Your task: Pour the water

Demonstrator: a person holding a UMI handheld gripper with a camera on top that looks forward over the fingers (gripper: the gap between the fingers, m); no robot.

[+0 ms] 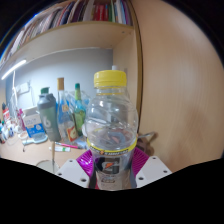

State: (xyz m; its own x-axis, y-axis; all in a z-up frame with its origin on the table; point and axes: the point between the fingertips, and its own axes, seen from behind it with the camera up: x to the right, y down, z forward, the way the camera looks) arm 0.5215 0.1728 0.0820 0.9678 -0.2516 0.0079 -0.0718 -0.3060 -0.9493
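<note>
Tool [111, 168] clamped on clear bottle [110, 135] w/ yellow cap [110, 78], upright btwn pink pads; cluttered desk [40, 155] beyond.

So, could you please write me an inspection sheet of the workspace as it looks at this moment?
Surface: pale desk, crowded at its far side.
Job's things: clear plastic bottle with yellow cap, upright between the tongs' fingers; its water level cannot be told; no receiving vessel seen.
Clutter: several bottles and containers standing beyond the tongs.
Tongs: fingers at either side of the bottle's lower part, pink pads against it.
Cables: nothing seen.
Surroundings: bookshelf with books above the desk, wooden side panel beside the bottle.
</note>
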